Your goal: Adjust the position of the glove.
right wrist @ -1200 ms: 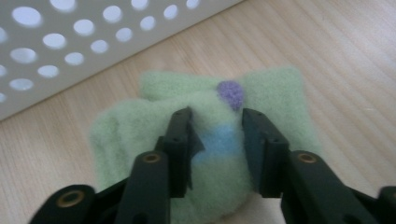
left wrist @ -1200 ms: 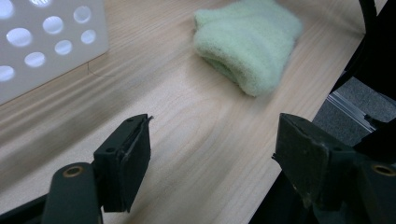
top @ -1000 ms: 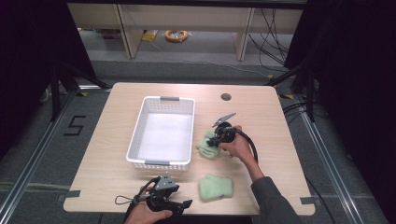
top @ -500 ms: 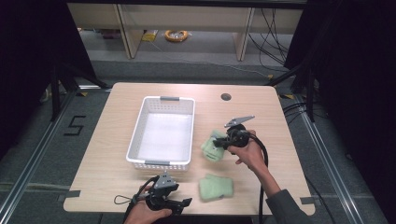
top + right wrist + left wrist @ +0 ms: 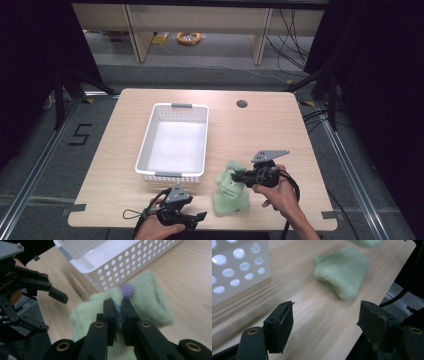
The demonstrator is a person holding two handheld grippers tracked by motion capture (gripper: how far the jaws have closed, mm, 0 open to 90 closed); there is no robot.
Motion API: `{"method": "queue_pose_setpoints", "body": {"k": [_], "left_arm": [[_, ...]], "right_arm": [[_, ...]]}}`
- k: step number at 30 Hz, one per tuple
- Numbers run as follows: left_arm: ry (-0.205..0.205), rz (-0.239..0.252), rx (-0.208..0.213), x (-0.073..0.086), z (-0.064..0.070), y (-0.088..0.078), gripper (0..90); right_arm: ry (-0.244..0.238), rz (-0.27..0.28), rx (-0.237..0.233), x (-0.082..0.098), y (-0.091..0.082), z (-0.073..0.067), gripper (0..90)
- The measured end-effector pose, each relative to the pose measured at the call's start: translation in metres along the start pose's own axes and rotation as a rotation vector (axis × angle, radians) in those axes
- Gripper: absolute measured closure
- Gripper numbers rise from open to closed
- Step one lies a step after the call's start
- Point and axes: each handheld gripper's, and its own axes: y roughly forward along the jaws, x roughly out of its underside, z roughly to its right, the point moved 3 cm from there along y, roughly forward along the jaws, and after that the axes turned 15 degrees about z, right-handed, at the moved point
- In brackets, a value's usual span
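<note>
High view shows my right gripper point(image 5: 239, 176) holding one soft green fluffy sock point(image 5: 229, 181) up off the light wooden table point(image 5: 260, 125). It hangs just over the second green fluffy sock point(image 5: 231, 202), which lies flat near the 6 o'clock edge. Both are at about 4 o'clock from the white plastic basket with round holes point(image 5: 175, 141).

Right gripper view shows those tongs pinched tight on the cloth, next to a little purple pom-pom point(image 5: 126, 290). I think the pinch sits at the top so the rest can dangle free and not drag.

My left gripper point(image 5: 196, 218) rests at the 6 o'clock edge, at about 9 o'clock from the flat sock. Left gripper view shows its tongs wide, with nothing between them, and that sock lying ahead at 12 o'clock. I think it waits there to be close for the next grab.

The basket has nothing in it. It looks like the place for the socks.
</note>
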Motion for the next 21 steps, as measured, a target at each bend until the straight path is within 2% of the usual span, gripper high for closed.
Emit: {"method": "queue_pose_setpoints", "body": {"k": [1, 2, 3, 4, 5, 6, 8, 9, 10, 11, 12, 13, 14, 15, 16, 17, 18, 19, 20, 21], "left_arm": [[-0.020, 0.021, -0.001, 0.000, 0.002, 0.002, 27.6], [0.007, 0.001, 0.008, 0.000, 0.001, 0.000, 27.6], [0.007, -0.005, 0.012, -0.001, 0.002, 0.000, 27.6], [0.005, 0.009, -0.002, 0.000, 0.003, 0.001, 27.6], [0.006, 0.007, 0.011, -0.001, 0.004, 0.001, 27.8], [-0.012, 0.019, 0.006, -0.001, 0.006, 0.002, 27.9], [-0.005, 0.021, 0.014, -0.001, 0.008, 0.002, 28.6], [-0.005, 0.009, 0.020, -0.001, 0.008, 0.001, 29.0], [0.023, 0.015, 0.024, -0.002, 0.009, 0.002, 29.4], [0.009, 0.029, 0.029, -0.002, 0.011, 0.003, 29.9], [0.014, 0.025, 0.032, -0.003, 0.013, 0.004, 30.0], [0.012, 0.015, 0.038, -0.003, 0.014, 0.004, 30.3], [0.017, 0.020, 0.035, -0.003, 0.016, 0.007, 30.6], [0.022, 0.023, 0.039, -0.004, 0.017, 0.008, 31.1], [0.037, 0.019, 0.052, -0.004, 0.019, 0.010, 31.2], [0.032, 0.016, 0.047, -0.005, 0.019, 0.011, 31.6], [0.033, 0.020, 0.052, -0.006, 0.022, 0.013, 32.6], [0.049, 0.023, 0.057, -0.007, 0.022, 0.015, 33.5], [0.035, 0.022, 0.059, -0.007, 0.025, 0.018, 33.7], [0.050, 0.022, 0.064, -0.008, 0.026, 0.019, 35.3]], "right_arm": [[0.008, 0.004, 0.004, 0.005, -0.001, -0.005, 84.4], [0.017, -0.003, -0.016, 0.008, -0.001, -0.007, 84.4], [0.017, 0.007, -0.015, 0.012, -0.002, -0.010, 84.4], [0.017, 0.004, -0.019, 0.015, -0.002, -0.013, 84.4], [0.026, 0.004, -0.028, 0.019, -0.002, -0.016, 84.4], [0.027, -0.001, -0.027, 0.021, -0.002, -0.018, 84.3], [0.042, 0.012, -0.015, 0.027, -0.001, -0.020, 84.2], [0.053, 0.011, -0.031, 0.030, 0.000, -0.020, 84.2], [0.080, 0.012, -0.014, 0.032, 0.000, -0.022, 84.2], [0.113, -0.001, 0.002, 0.036, 0.000, -0.024, 84.1], [0.089, 0.003, 0.008, 0.037, 0.001, -0.022, 84.0], [0.100, -0.008, 0.020, 0.041, 0.002, -0.022, 83.9], [0.105, -0.005, 0.002, 0.042, 0.004, -0.021, 83.7], [0.131, -0.017, 0.022, 0.045, 0.004, -0.023, 83.4], [0.125, -0.018, 0.005, 0.047, 0.006, -0.021, 83.2], [0.156, -0.023, 0.021, 0.049, 0.006, -0.023, 82.7], [0.121, -0.022, 0.025, 0.050, 0.007, -0.019, 82.1], [0.118, -0.018, 0.020, 0.053, 0.009, -0.018, 81.2], [0.126, -0.038, 0.046, 0.054, 0.008, -0.019, 80.7], [0.141, -0.036, 0.053, 0.056, 0.010, -0.020, 79.2]]}}
